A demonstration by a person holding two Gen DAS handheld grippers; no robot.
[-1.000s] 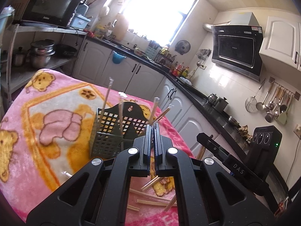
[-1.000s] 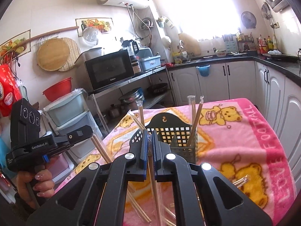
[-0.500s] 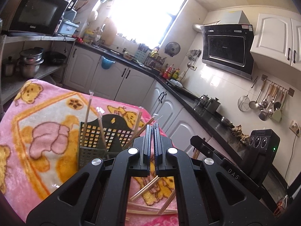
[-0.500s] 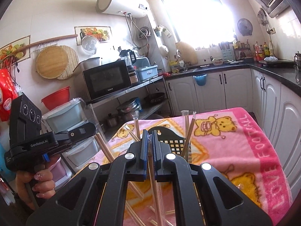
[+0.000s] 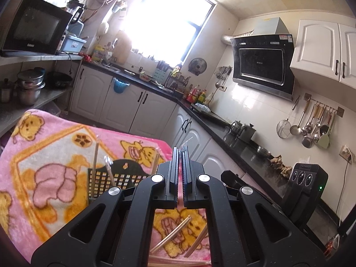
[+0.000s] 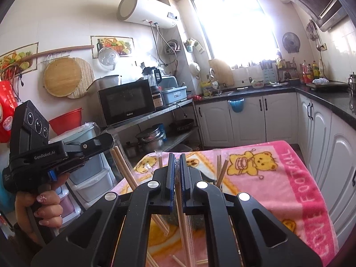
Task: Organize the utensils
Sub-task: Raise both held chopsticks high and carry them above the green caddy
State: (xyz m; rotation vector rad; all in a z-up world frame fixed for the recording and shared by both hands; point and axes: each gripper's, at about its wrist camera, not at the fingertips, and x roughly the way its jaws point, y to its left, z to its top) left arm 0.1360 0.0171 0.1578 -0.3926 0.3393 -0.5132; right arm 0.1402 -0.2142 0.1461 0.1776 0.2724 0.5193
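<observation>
A black perforated utensil holder (image 5: 115, 180) stands on the pink bear blanket (image 5: 51, 155) with several wrapped chopsticks (image 5: 96, 155) upright in it. My left gripper (image 5: 180, 153) is shut on a plastic-wrapped chopstick pair whose wrapper tip (image 5: 185, 143) sticks out above the fingers; the same pair shows below the left gripper (image 6: 98, 142) in the right wrist view as wooden sticks (image 6: 124, 169). My right gripper (image 6: 176, 159) is shut on a wrapped chopstick pair (image 6: 183, 220) that runs down between its fingers. The holder (image 6: 211, 181) is mostly hidden behind the right gripper.
Loose chopsticks (image 5: 173, 235) lie on the blanket under the left gripper, and more (image 6: 155, 260) lie under the right one. The blanket's far edge (image 6: 296, 164) drops toward white cabinets (image 6: 278, 120). A shelf with a microwave (image 6: 126, 102) and pots stands to the left.
Both grippers have risen and pulled back with their chopsticks. The holder now sits lower in both views and is more hidden behind the fingers.
</observation>
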